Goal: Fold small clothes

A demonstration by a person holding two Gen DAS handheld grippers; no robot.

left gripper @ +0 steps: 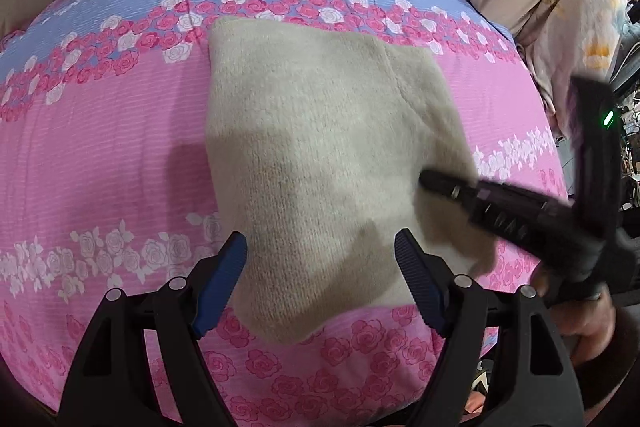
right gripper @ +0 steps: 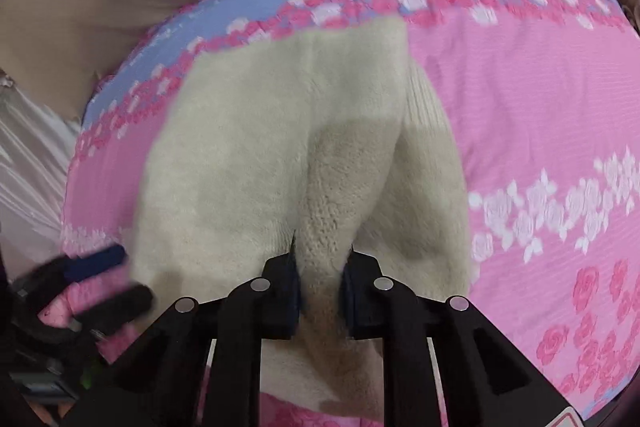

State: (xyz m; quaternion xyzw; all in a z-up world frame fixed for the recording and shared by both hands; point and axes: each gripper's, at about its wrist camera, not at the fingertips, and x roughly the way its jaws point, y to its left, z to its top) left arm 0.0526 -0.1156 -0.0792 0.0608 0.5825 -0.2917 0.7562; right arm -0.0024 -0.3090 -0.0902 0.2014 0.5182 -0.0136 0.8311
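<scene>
Left gripper (left gripper: 320,247): jaws wide apart, hovering over near end of knit (left gripper: 316,147), blue pads (left gripper: 224,279) clear of fabric, nothing held.
Right gripper (right gripper: 320,267): jaws narrow, clamped on raised ridge of knit (right gripper: 256,155) bunched between pads.
Knit: cream, fuzzy, lying mostly flat on quilt (left gripper: 100,147), right edge lifted at clamp.
Quilt: pink with rose bands, blue stripe at far side.

bed surface = pink rose-print quilt (left gripper: 120,147) with blue band at far edge. cream knit garment (left gripper: 312,147) lies on it, partly folded.
</scene>
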